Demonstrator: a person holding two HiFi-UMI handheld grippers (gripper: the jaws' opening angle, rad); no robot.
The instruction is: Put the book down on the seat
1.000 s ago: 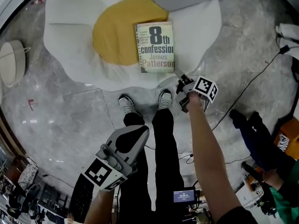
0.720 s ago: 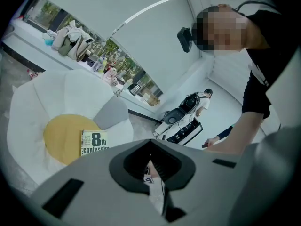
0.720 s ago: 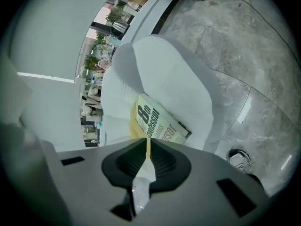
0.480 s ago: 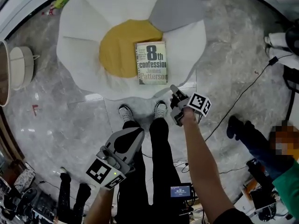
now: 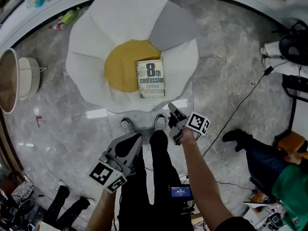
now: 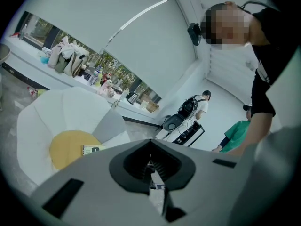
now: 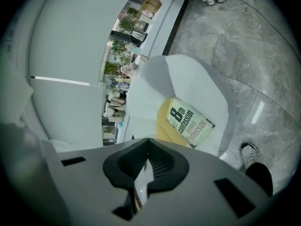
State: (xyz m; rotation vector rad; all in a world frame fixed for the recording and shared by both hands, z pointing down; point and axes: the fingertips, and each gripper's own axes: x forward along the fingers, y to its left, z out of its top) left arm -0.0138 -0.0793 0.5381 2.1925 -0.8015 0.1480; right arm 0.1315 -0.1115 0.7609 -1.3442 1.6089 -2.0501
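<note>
The book [image 5: 151, 78], a pale paperback with big dark cover print, lies flat on the seat [image 5: 91, 47], a white petal-shaped cushion with a yellow middle [image 5: 120, 69]. The book rests half on the yellow, half on a white petal. My right gripper [image 5: 171, 109] is shut and empty, and hangs over the floor just off the seat's near edge. Lower left, above my legs, my left gripper [image 5: 134, 139] is shut and holds nothing. The right gripper view shows the book [image 7: 190, 123] beyond the shut right gripper [image 7: 148, 149]. The left gripper view catches the book [image 6: 94, 149] edge-on past the left gripper [image 6: 150, 145].
A round white side table [image 5: 21, 78] stands on the marble floor at the left. A black cable [image 5: 240, 105] runs across the floor at the right. A person in dark trousers [image 5: 260, 158] is at the right. My shoes [image 5: 127, 126] stand by the seat's near edge.
Both grippers have risen with the head camera, so the seat and book look smaller. The right gripper has drawn back from the seat's edge. The book has not moved.
</note>
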